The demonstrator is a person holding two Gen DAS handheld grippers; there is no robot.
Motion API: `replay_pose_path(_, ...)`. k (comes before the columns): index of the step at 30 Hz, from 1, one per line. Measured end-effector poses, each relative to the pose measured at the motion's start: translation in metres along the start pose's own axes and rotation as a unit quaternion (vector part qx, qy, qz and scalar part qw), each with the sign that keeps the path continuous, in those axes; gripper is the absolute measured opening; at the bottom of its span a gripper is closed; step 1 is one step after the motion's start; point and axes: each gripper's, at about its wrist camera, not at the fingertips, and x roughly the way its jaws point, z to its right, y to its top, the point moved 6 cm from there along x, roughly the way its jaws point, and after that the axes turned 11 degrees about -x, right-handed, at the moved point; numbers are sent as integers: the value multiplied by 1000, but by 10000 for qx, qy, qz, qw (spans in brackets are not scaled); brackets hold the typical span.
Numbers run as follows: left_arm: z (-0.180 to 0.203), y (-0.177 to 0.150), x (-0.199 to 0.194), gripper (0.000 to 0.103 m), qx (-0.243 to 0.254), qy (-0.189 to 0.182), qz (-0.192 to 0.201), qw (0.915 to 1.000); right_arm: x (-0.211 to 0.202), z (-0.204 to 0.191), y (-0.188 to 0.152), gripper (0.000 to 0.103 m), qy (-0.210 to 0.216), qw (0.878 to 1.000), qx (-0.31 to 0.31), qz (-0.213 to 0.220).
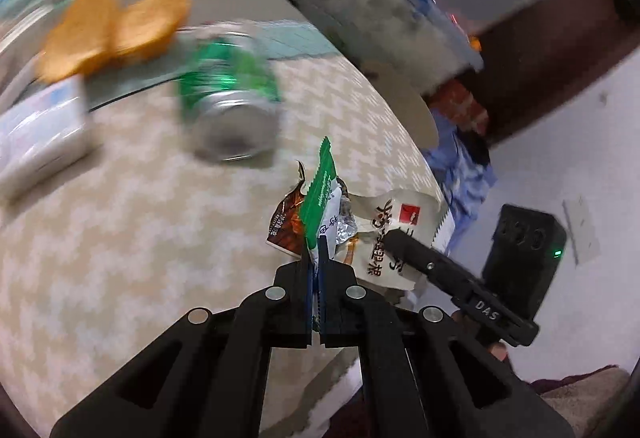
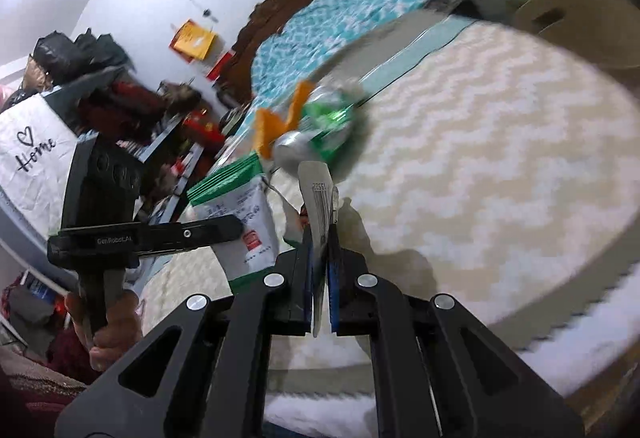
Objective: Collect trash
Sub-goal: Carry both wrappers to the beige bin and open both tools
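1. A round table (image 1: 120,238) under a beige-and-white zigzag cloth fills both views.
2. A blurred white rectangular box (image 1: 40,133) lies at its left edge in the left wrist view.
3. A green and silver drink can (image 1: 230,97) lies on its side near the middle of the table, blurred, with two round orange biscuits (image 1: 116,29) just beyond it.
4. The left gripper (image 1: 319,250) is clenched on a green-and-white plastic wrapper (image 1: 320,193), held above the table.
5. The right gripper (image 2: 320,238) is clamped on a cream-white paper snack packet (image 2: 318,193) with dark lettering, edge-on between the pads.
6. A brown torn wrapper (image 1: 288,222) and crumpled silver foil (image 1: 346,226) show just behind the green wrapper; whether they are gripped cannot be told.
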Motion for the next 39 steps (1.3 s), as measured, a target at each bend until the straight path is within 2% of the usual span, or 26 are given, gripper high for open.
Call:
replay_pose_path(3, 24, 6, 28, 2, 353, 35, -258, 9990, -21, 25, 9, 8, -292, 9992, 125, 236)
replay_pose_path(8, 64, 34, 73, 2, 776, 63, -518, 9956, -53, 76, 39, 8, -742, 9945, 364, 638)
replay_pose_path(14, 130, 83, 121, 2, 1365, 50, -516, 9893, -87, 123, 99, 8, -1477, 9812, 160, 1234)
replay_pose_path(19, 180, 125, 167, 3, 1724, 172, -518, 9835, -94, 161, 146, 8, -2102, 9675, 60, 1402)
replay_pose_path(20, 185, 132, 175, 8, 1764, 232, -471, 9829, -91, 170, 155, 8, -2260, 9647, 8, 1354)
replay_pose_path(21, 189, 139, 183, 35, 1784, 330, -453, 9824, -88, 178, 160, 9, -2363, 9630, -28, 1293)
replay_pose_path(23, 190, 151, 196, 72, 1767, 699, -271, 9814, -80, 194, 168, 11, -2486, 9620, -7, 1133)
replay_pose_path(25, 192, 155, 196, 70, 1802, 723, -162, 9808, -72, 203, 171, 13, -2430, 9652, 103, 964)
replay_pose_path(27, 189, 152, 189, 70, 1737, 577, -162, 9830, -72, 199, 165, 28, -2366, 9659, 168, 1036)
replay_pose_path(28, 188, 149, 182, 70, 1740, 469, -128, 9835, -76, 196, 161, 55, -2463, 9616, 184, 1197)
replay_pose_path(29, 186, 147, 175, 71, 1748, 417, -86, 9837, -80, 194, 156, 71, -2560, 9572, 200, 1338)
replay_pose_path(30, 184, 145, 169, 71, 1738, 395, -51, 9840, -81, 191, 153, 74, -2511, 9575, 205, 1405)
replay_pose_path(35, 166, 121, 127, 71, 1708, 186, 253, 9848, -80, 151, 117, 74, -2405, 9586, 327, 1491)
replay_pose_path(39, 137, 86, 96, 71, 1758, 422, 554, 9820, -62, 118, 83, 74, -2625, 9565, 480, 1181)
